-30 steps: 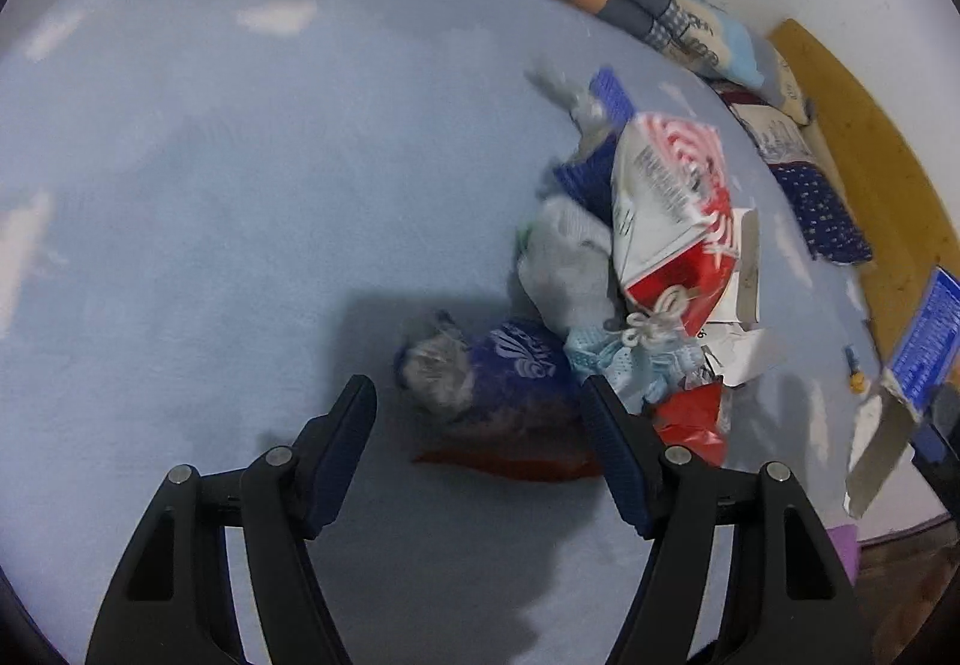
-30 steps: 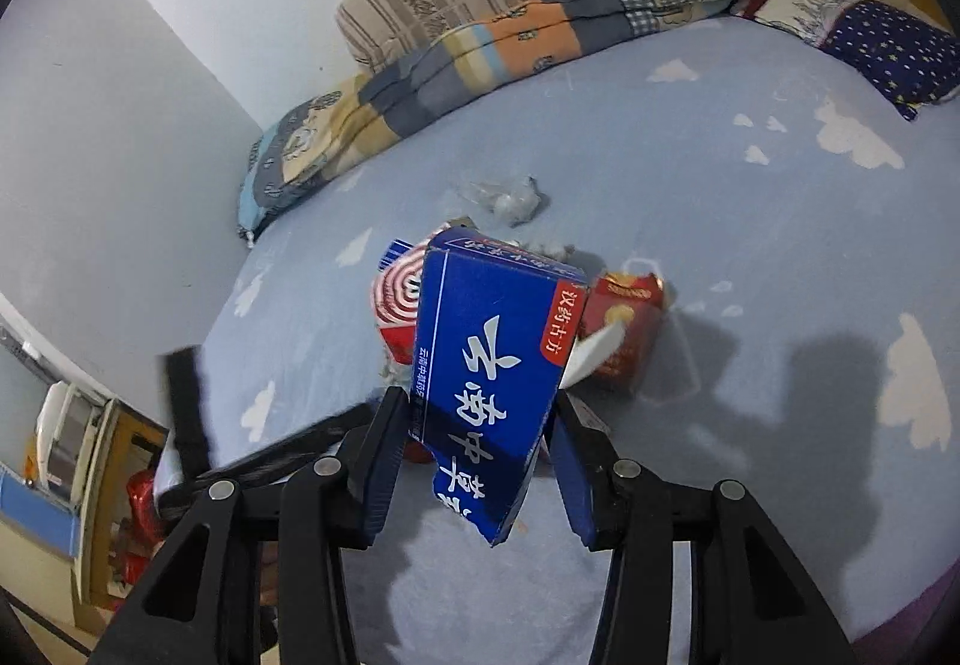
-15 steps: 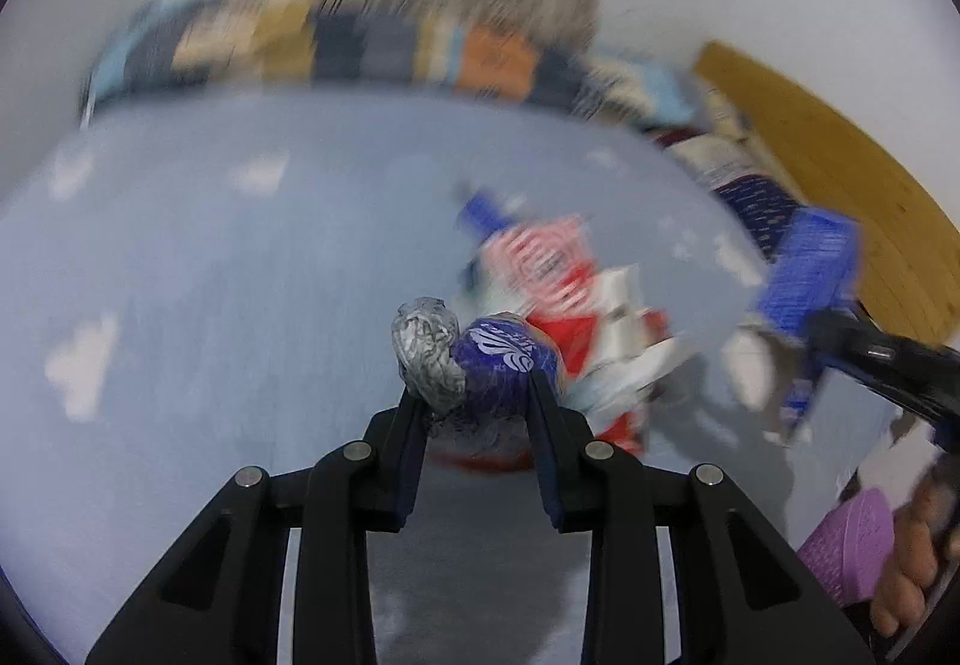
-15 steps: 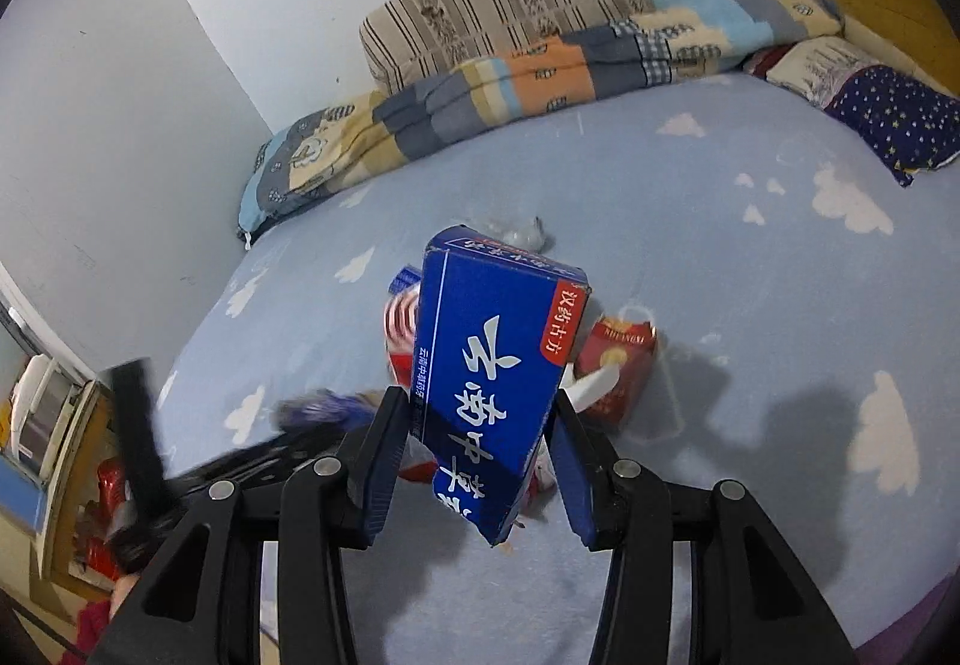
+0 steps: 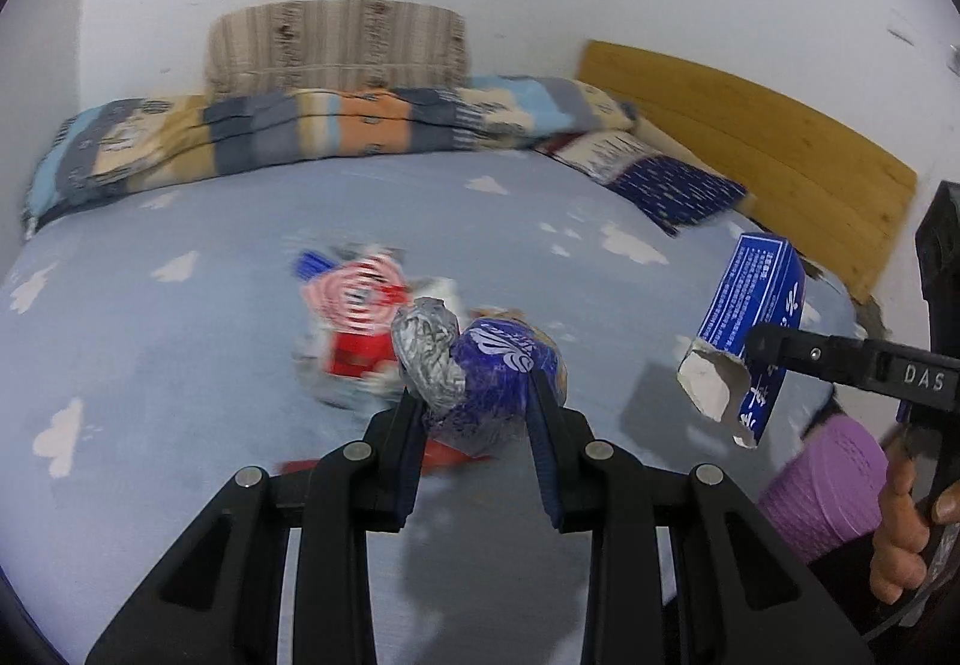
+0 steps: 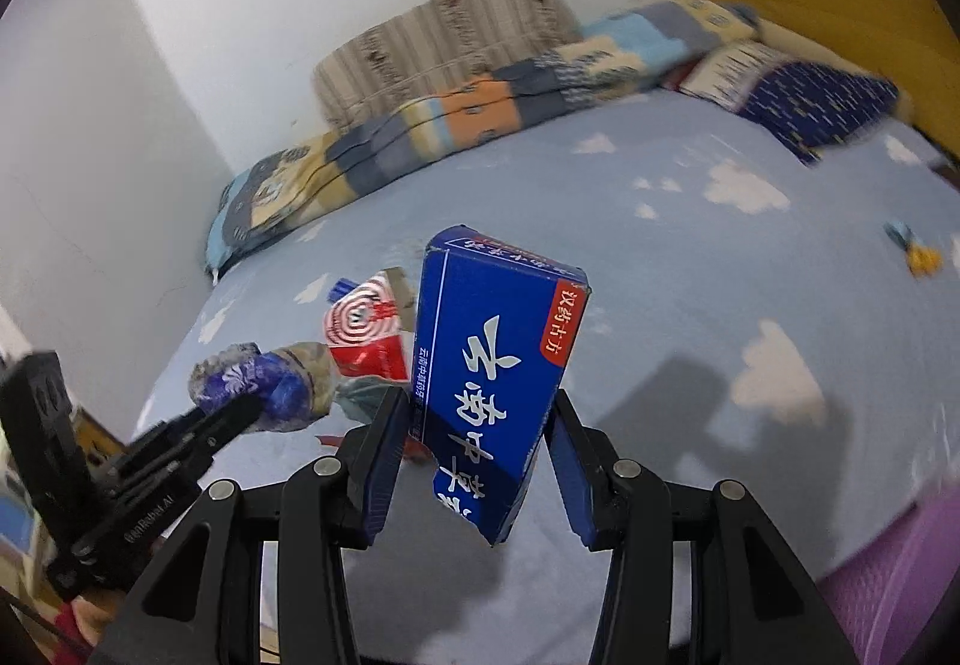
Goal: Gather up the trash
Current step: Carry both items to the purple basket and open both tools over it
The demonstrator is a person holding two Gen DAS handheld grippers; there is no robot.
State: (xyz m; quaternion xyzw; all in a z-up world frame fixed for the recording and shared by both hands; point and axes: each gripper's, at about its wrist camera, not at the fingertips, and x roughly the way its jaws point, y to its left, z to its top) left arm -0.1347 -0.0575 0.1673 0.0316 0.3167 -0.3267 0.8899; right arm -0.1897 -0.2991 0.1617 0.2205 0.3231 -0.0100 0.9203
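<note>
My left gripper (image 5: 474,407) is shut on a crumpled blue and silver wrapper (image 5: 480,371) and holds it above the bed. From the right wrist view the same wrapper (image 6: 264,383) shows at the left, pinched in that gripper. My right gripper (image 6: 474,413) is shut on a torn blue carton (image 6: 498,395) with white characters, lifted off the sheet; the carton (image 5: 750,329) also appears at the right of the left wrist view. A pile of trash lies on the bed, with a red and white spiral-print box (image 5: 360,299) on top.
The light blue cloud-print sheet (image 5: 180,365) covers the bed. A folded patchwork quilt (image 5: 336,125) and a striped pillow (image 5: 336,41) lie along the far wall. A dark blue pillow (image 5: 666,185) sits by the wooden headboard (image 5: 750,149). A purple bin (image 5: 822,485) stands at lower right, beside a person's hand (image 5: 900,533).
My left gripper closed on the blue and silver wrapper and lifted it off the pile. The right gripper carried the blue carton sideways, away from the pile.
</note>
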